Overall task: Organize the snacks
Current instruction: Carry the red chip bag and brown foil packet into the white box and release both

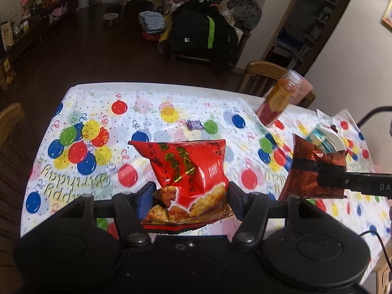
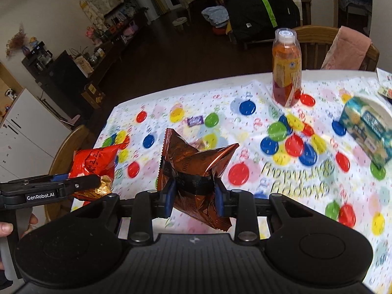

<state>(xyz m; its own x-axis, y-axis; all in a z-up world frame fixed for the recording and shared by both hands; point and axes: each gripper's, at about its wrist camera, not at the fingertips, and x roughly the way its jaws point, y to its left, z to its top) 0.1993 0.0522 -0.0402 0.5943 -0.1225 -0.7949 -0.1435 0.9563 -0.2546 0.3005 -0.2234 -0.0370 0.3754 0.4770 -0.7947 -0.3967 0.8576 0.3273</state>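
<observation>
My left gripper is shut on a red snack bag with printed fried pieces, held above the table. The same bag shows at the left of the right wrist view, pinched by the left gripper. My right gripper is shut on a crinkled copper-brown snack bag, also lifted. In the left wrist view that brown bag hangs at the right in the right gripper. A small purple candy lies on the cloth beyond both bags.
A balloon-print birthday tablecloth covers the table. An orange drink bottle stands at the far side. A teal box and a white bowl sit at the right. Wooden chairs ring the table. A hand shows at left.
</observation>
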